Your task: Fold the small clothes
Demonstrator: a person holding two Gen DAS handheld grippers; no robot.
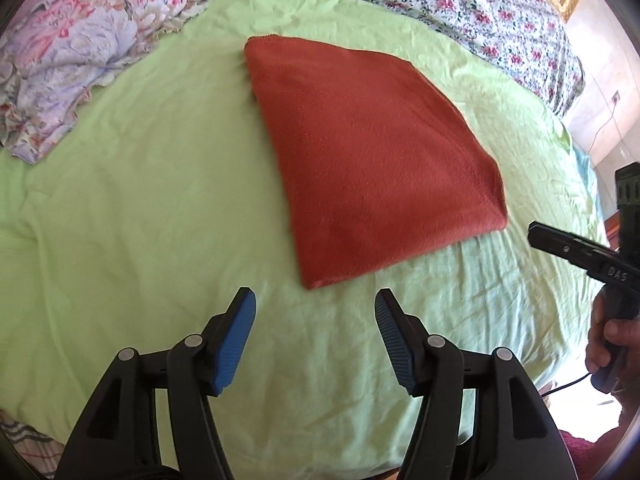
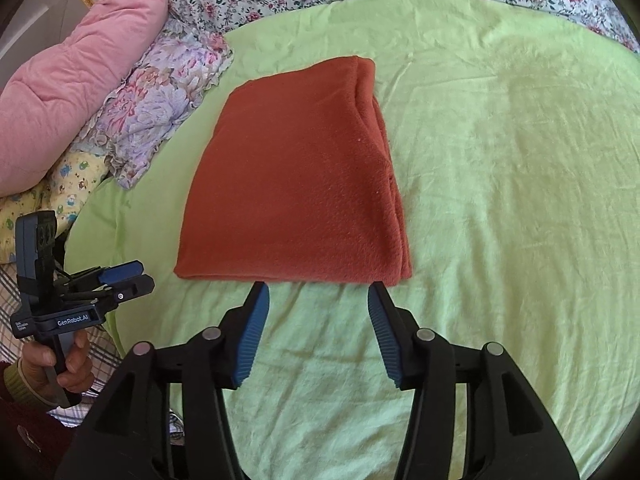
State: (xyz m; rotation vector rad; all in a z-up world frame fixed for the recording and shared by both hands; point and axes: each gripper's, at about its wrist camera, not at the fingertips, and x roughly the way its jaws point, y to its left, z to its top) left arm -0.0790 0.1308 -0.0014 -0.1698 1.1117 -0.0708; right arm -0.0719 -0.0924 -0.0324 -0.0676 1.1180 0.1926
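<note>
A rust-red fleece garment [image 1: 368, 152], folded into a flat stack, lies on the light green sheet [image 1: 140, 200]. In the right wrist view the garment [image 2: 296, 184] shows layered edges along its right side. My left gripper [image 1: 315, 295] hovers open just short of the garment's near corner, with nothing between its blue pads. My right gripper [image 2: 318, 287] also stands open at the garment's near edge, over the green sheet [image 2: 500, 200], pads apart and empty. Each gripper appears from the side in the other's view: the right gripper [image 1: 538, 234] and the left gripper [image 2: 140, 276].
A ruffled floral pillow [image 1: 72, 60] lies left of the garment and a floral bedspread [image 1: 460, 8] runs along the far side. A pink quilt [image 2: 80, 68] is bunched at the far left. A person's hand [image 2: 72, 364] holds the left gripper's handle.
</note>
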